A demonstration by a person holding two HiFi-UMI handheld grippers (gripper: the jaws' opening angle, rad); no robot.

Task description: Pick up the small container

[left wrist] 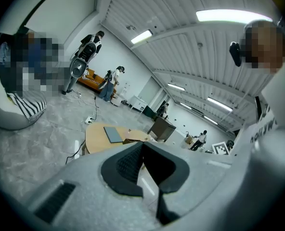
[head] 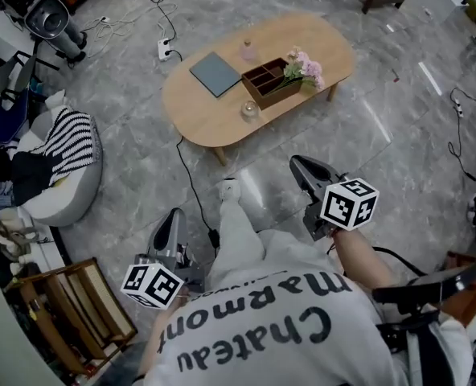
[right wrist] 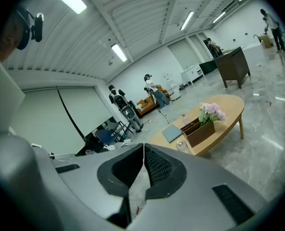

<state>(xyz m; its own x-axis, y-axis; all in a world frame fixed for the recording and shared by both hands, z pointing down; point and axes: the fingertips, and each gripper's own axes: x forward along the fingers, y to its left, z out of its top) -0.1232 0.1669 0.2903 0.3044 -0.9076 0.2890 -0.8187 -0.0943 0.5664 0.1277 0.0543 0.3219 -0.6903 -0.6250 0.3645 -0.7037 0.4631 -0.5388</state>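
An oval wooden table stands some way ahead on the grey marble floor. On its near edge sits a small clear glass container, which also shows in the right gripper view as the glass container. A small pinkish bottle stands at the far edge. Both grippers are close to my body, well short of the table. My left gripper is shut and holds nothing, and its tips meet. My right gripper is also shut and empty, the tips touching.
On the table lie a grey tablet and a brown wooden organiser with pink flowers. A beanbag with a striped cloth sits left. A cable runs from under the table. A wooden crate is at the lower left.
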